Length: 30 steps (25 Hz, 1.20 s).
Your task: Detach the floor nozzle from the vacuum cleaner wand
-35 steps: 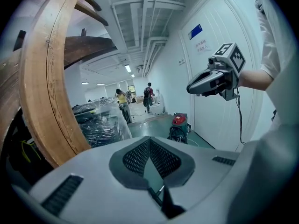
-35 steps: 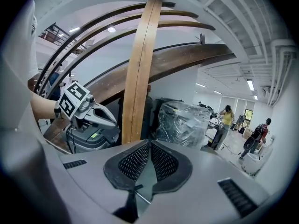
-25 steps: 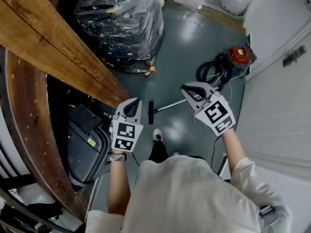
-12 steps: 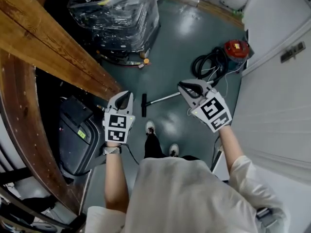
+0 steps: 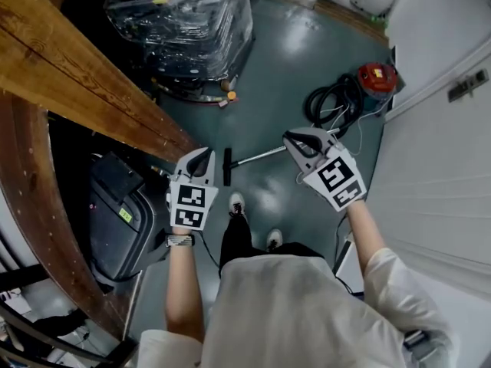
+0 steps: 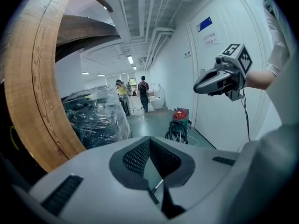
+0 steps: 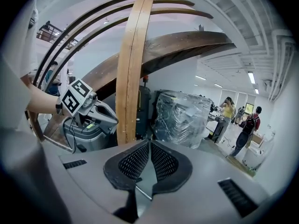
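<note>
Counting from head view: 2 grippers, 1 vacuum, 1 wand, 1 nozzle. Left gripper (image 5: 201,159) (image 6: 149,146) had jaws pressed together, nothing between. Right gripper (image 5: 294,140) (image 7: 149,146) likewise pressed together and empty. Both were held in air, well apart from task items. Black bar-shaped floor nozzle (image 5: 227,165) lay on glossy grey-green floor (image 5: 291,60), attached to thin silver metal wand (image 5: 257,158), just beyond person's 2 shoes (image 5: 237,203). Red canister vacuum (image 5: 376,79) w/ coiled black hose (image 5: 330,104) sat near white wall (image 5: 437,175) at right. Edges: curved wooden beam (image 5: 84,75) and 1 plastic-wrapped load (image 5: 184,29) bounded left side. Open floor ran ahead btwn these and wall.
</note>
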Each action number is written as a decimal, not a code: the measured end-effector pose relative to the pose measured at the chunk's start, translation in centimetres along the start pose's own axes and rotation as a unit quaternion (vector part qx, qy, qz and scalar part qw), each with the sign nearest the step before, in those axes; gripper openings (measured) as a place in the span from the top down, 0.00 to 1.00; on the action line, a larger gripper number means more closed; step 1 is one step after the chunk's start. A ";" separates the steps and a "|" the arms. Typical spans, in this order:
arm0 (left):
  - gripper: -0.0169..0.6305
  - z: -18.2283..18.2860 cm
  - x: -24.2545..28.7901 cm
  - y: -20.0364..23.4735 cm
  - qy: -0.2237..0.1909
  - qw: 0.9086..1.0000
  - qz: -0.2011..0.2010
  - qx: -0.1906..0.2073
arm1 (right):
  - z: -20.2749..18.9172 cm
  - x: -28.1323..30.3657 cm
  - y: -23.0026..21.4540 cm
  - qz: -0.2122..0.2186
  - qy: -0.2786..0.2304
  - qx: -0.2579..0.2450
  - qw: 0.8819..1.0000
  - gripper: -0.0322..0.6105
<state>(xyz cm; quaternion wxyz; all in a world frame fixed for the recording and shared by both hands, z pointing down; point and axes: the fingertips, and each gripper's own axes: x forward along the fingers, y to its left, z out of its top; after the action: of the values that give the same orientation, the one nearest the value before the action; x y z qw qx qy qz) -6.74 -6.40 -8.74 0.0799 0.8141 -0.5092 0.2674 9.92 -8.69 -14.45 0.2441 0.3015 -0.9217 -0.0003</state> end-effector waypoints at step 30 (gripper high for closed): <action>0.97 -14.2 11.8 0.8 0.038 0.999 -0.018 0.019 | -12.4 13.1 3.4 0.065 0.005 0.001 0.998 0.90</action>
<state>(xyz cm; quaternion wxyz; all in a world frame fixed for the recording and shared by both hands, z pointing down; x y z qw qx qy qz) -8.49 -10.33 9.27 0.0888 0.8141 -0.4857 0.3057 4.42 -11.35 2.84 0.2481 0.2410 -0.9381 0.0180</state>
